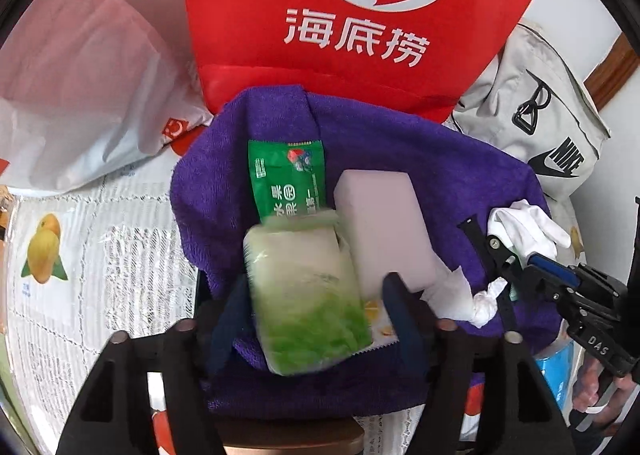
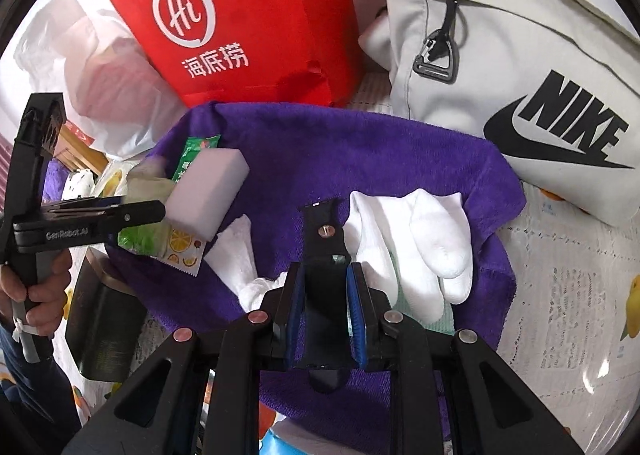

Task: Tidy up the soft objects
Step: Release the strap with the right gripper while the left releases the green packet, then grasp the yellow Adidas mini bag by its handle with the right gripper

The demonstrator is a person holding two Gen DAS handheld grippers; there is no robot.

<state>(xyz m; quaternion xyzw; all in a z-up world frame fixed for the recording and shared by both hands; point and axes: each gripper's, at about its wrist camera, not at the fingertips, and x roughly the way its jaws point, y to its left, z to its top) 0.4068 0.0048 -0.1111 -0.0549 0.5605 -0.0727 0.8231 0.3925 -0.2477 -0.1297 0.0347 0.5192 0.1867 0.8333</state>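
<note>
Right hand-held gripper (image 2: 324,291) clamps a black strap (image 2: 325,231) (left hand-held gripper (image 1: 316,311) gapes) over purple towel (image 2: 360,151).

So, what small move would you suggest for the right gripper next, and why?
Probably lower the strap onto the bare towel and open the jaws. The right gripper is shut on the strap over the towel, beside the gloves; the sponge and packet are already there.

Centre: purple towel (image 1: 400,143) spread on the table (image 1: 100,215).
On the towel: green-and-white packet (image 1: 304,295) between the left gripper (image 1: 316,295) jaws, standing apart; white sponge block (image 1: 384,223) beside it; green sachet (image 1: 286,179) above.
Top: red bag (image 1: 360,15).
Right edge: right gripper (image 1: 500,255), white glove (image 1: 528,227).
</note>
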